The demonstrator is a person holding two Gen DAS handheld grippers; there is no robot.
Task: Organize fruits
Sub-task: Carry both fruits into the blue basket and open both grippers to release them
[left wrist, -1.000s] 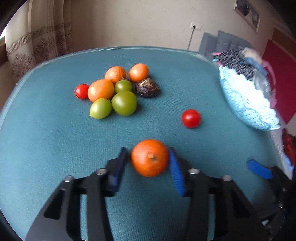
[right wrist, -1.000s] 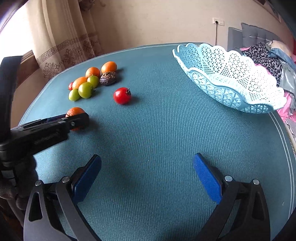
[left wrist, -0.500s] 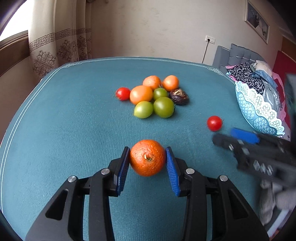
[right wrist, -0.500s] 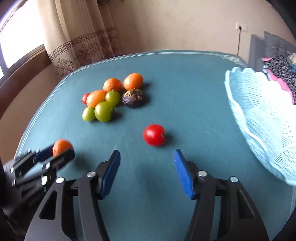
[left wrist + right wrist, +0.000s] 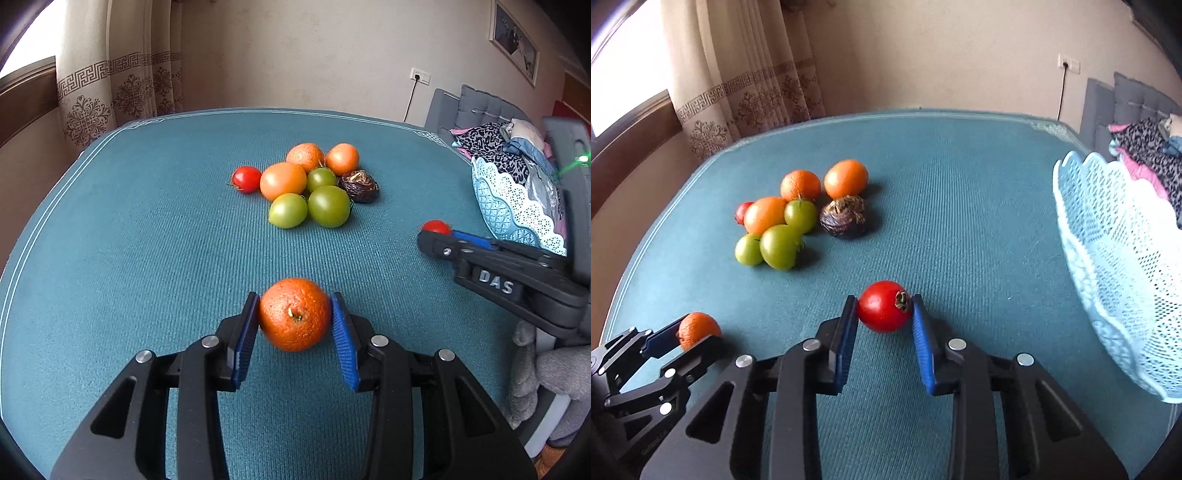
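My left gripper (image 5: 294,315) is shut on an orange (image 5: 294,313), its blue pads pressed on both sides, low over the teal table (image 5: 147,258). My right gripper (image 5: 885,312) is shut on a red tomato (image 5: 884,305); from the left wrist view it shows at the right edge as the right gripper (image 5: 437,236) with the red tomato (image 5: 436,226) at its tip. In the right wrist view, the left gripper (image 5: 685,338) holds the orange (image 5: 698,328) at the lower left. A light blue lace basket (image 5: 1115,266) stands at the right.
A cluster of fruit (image 5: 308,184) lies mid-table: oranges, green tomatoes, a small red tomato (image 5: 246,179) and a dark wrinkled fruit (image 5: 360,181). Beyond the basket (image 5: 513,206) are a grey sofa with clothes (image 5: 495,136). A curtain (image 5: 746,74) hangs at the back left.
My right gripper came in over the lone red tomato and its jaws went from wide open to shut on it. The left gripper kept hold of the orange and shifted a little.
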